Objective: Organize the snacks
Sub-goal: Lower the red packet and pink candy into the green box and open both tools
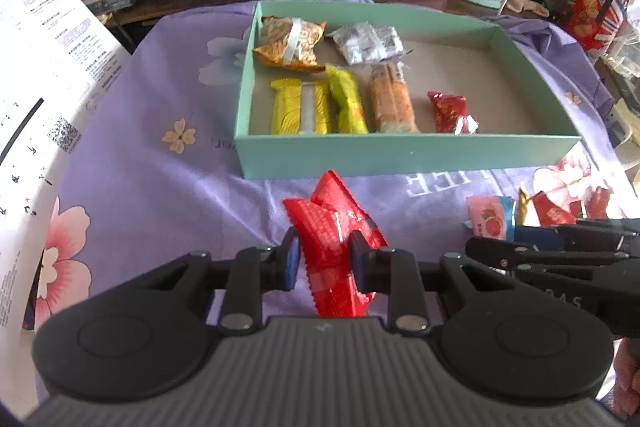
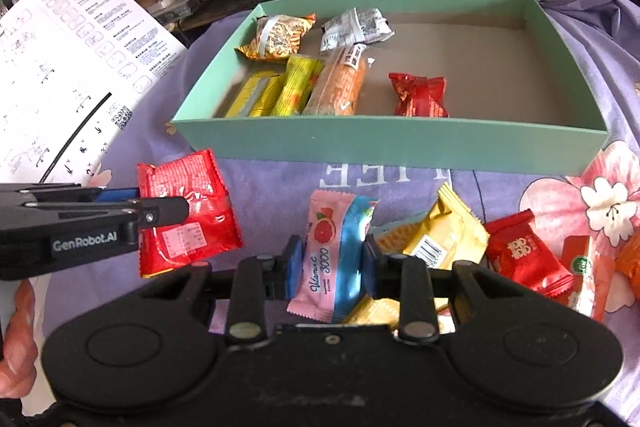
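Left gripper [image 1: 324, 259], bottom centre of its view, is clamped on a red packet [image 1: 334, 247]; pads pinch it mid-body, its long axis running up-frame toward the box [image 1: 400, 155], top end crumpled. Right gripper [image 2: 330, 263], bottom centre of its own view, is pinched on a pink-and-blue sachet [image 2: 334, 255], long axis likewise pointing up-frame at the box. The box sits dead ahead of both grippers, near wall across mid-frame, open side up. Inside, snacks fill the left half: noodle pack [image 2: 276, 37] and silver pack [image 2: 356, 27] at the back, yellow bar [image 2: 256, 97], green bar [image 2: 298, 85], orange bar [image 2: 338, 85] side by side in front, and a red candy [image 2: 420, 95] near centre. Right half of the floor is bare. The right gripper looks nearer that bare half; the left lines up roughly with the red candy. Loose pile stays at the lower right of the right view, on the cloth [image 2: 500, 183]: yellow packets [image 2: 440, 235] and a red one [image 2: 524, 255]. My read: both loads need to go forward over the near wall, then down.
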`<state>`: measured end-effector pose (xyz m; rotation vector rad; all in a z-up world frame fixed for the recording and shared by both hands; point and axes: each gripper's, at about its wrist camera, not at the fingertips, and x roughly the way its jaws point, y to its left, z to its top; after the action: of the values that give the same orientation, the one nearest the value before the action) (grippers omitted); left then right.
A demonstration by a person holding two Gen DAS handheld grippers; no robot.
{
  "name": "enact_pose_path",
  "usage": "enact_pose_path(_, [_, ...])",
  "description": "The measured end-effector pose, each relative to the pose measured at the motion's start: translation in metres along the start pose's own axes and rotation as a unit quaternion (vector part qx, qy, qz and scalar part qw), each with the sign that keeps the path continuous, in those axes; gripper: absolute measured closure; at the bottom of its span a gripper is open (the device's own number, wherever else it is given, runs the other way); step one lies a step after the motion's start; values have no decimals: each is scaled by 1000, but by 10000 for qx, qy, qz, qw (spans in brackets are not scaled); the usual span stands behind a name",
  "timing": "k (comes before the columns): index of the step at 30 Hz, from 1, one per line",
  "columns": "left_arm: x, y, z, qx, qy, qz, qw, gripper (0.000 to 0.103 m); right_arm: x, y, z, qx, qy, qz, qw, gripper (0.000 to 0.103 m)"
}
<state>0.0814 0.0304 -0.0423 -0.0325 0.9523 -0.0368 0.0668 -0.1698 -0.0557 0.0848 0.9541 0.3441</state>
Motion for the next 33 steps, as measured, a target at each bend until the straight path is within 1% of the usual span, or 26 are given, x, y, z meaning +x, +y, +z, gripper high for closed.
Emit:
enact_pose_path(5, [-13, -4, 6, 26, -140, -90, 9999, 78, -13, -2, 5, 76, -169, 70, 9998, 73])
enact_pose_path(9, [-22, -8, 18, 76, -289, -172, 9994, 78, -23, -7, 17, 118, -356, 66, 9993, 73])
enact_pose_path(13, [-27, -12, 37, 118, -476, -221, 9986, 78, -27, -15, 31, 208, -494, 41, 9986, 73])
enact_pose_path(18, [-24, -19, 76, 219, -789, -187, 9965, 78, -24, -25, 60, 321, -671, 13, 9972, 73])
enact_pose_path(21, [-11, -21, 103, 235, -854, -161, 9959, 78, -17, -33, 81, 433, -713, 15, 9965, 73])
enact_pose_path(25, [20, -23, 137, 224, -783, -99, 9966, 78, 2, -43, 109, 595, -631, 35, 9962, 73])
enact_pose_path(28, [44, -23, 155, 187, -691, -50, 9974, 78, 17, -49, 126, 662, -563, 21, 9962, 73])
enact_pose_path(33, [74, -23, 175, 210, -547, -1, 9983, 79, 42, -56, 148, 731, -465, -14, 9962, 73])
